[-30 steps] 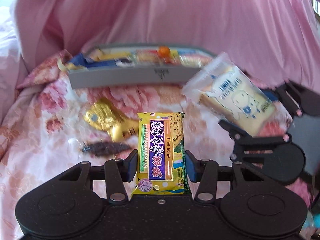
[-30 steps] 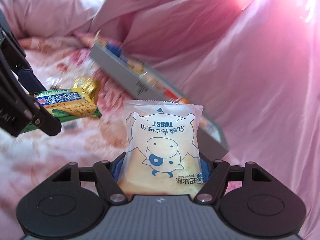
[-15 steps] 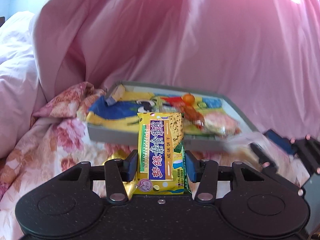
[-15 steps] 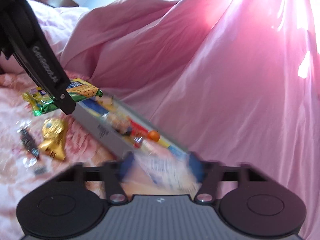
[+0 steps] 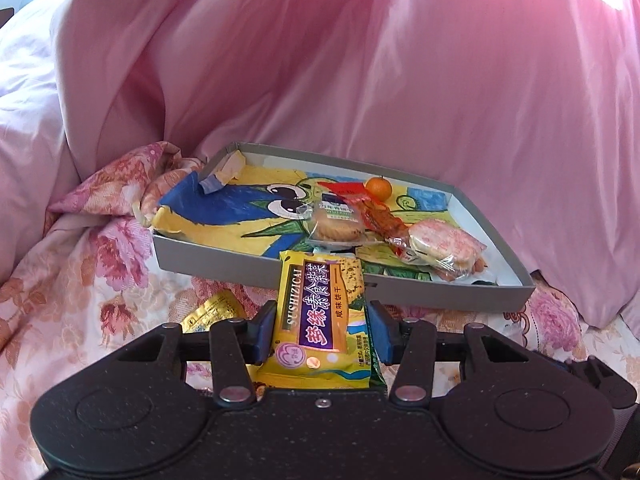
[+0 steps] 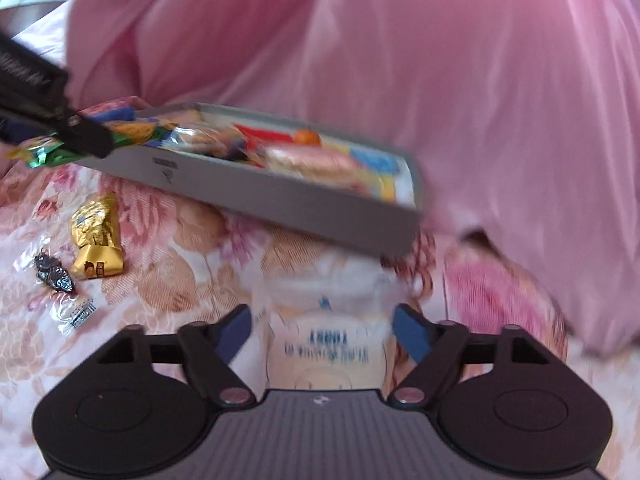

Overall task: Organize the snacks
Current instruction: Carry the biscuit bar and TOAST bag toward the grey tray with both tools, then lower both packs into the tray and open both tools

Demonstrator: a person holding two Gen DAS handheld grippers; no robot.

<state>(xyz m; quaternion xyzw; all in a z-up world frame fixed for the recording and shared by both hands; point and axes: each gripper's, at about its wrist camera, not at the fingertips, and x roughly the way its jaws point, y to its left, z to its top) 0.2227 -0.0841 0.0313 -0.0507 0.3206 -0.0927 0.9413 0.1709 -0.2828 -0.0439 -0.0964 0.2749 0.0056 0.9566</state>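
Observation:
My left gripper is shut on a yellow cracker packet, held just before the near wall of a grey tray. The tray holds a biscuit, a red-wrapped snack, a pink-wrapped cake and a small orange. My right gripper looks open, its pads apart from a white toast packet lying blurred between them on the bed below the tray. The left gripper shows at the far left of the right wrist view.
A gold wrapped snack and a dark wrapped candy lie on the floral bedspread left of the tray. The gold snack also shows in the left wrist view. A pink quilt rises behind the tray.
Both grippers have moved toward the tray. The right jaws have spread and the toast packet has dropped lower between them. The left gripper still holds the cracker packet.

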